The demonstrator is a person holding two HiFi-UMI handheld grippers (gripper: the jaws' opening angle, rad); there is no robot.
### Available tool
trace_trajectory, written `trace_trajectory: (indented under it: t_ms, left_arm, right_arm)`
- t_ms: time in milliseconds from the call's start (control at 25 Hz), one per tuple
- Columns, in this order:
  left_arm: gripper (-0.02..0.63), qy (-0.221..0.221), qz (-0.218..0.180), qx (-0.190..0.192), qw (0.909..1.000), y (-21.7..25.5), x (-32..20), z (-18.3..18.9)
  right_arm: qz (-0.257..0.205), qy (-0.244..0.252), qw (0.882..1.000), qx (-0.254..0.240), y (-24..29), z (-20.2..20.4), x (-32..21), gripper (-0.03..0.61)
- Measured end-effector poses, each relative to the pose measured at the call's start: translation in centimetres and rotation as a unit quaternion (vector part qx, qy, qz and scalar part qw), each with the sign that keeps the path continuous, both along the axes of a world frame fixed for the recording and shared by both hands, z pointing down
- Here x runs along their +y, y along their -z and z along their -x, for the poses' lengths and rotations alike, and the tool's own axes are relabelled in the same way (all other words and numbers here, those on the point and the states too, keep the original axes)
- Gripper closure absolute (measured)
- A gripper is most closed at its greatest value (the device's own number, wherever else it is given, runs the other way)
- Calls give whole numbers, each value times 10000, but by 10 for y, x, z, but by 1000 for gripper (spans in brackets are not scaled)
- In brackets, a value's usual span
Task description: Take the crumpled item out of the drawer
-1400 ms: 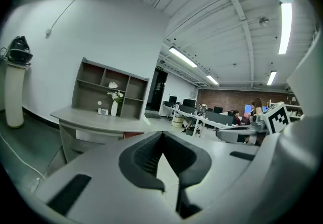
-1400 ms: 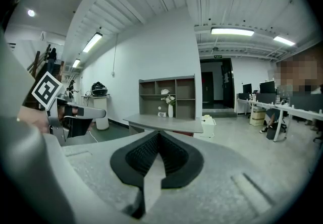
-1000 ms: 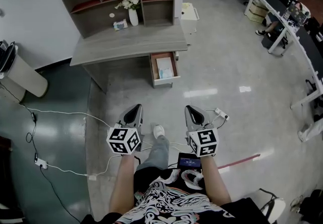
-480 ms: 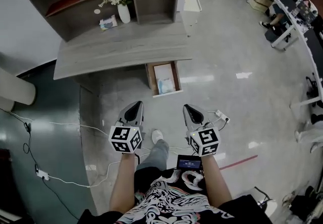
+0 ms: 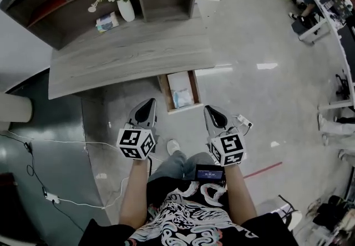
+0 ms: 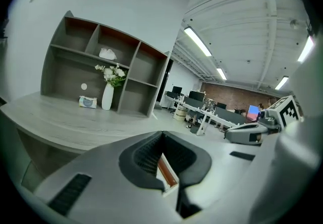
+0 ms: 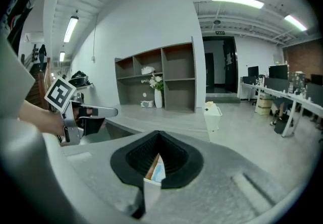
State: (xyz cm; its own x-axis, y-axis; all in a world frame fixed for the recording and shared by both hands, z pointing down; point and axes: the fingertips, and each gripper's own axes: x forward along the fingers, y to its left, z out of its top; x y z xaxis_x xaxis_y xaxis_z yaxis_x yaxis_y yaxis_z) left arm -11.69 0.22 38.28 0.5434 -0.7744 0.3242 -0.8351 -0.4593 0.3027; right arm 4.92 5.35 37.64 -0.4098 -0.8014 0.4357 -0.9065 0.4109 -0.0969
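Open drawer [image 5: 164, 93] sticks out under the desk's [image 5: 127, 54] front edge, nr its right end. Crumpled light-blue item [image 5: 182, 97] lies in the drawer's front half, w/ a white sheet [image 5: 179, 80] behind it toward the back. Both grippers are held over the floor in front of the drawer, not touching it. Left gripper [image 5: 146, 109] is off the drawer's left front corner, jaws together, nothing between. Right gripper [image 5: 213, 115] is off the right front corner, jaws also together & empty. At the desk's back edge, by the shelf unit, stands a white vase w/ flowers [image 5: 125, 9], w/ a tissue pack [image 5: 106, 22] just beside it.
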Motion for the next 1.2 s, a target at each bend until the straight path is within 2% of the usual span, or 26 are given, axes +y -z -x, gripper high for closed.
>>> trace_trajectory:
  t_ms: [160, 320, 440, 600, 720, 960, 1200]
  left_arm:
    - [614, -79, -11, -17, 10000, 0, -10, -6]
    - [614, -66, 14, -186, 9998, -6, -16, -10]
    - [614, 36, -39, -278, 9996, -7, -27, -7]
    - [614, 103, -27, -194, 9998, -9, -42, -4]
    - [615, -17, 97, -64, 9999, -10, -51, -10]
    - [615, -169, 150, -240, 9995, -17, -66, -28]
    - [615, 114, 354, -436, 9984, -37, -77, -18]
  right_arm:
    - [-17, -172, 9997, 156, 0, -10, -9, 573]
    - [9, -80, 9993, 378, -6, -14, -16, 573]
    - [42, -45, 9993, 358, -12, -15, -26, 574]
    - [84, -87, 9994, 330, -20, -18, -43, 574]
    - [56, -109, 9998, 184, -16, -20, -53, 574]
    - [233, 73, 9994, -254, -19, -18, -69, 574]
    - [415, 106, 9991, 41, -41, -19, -81, 574]
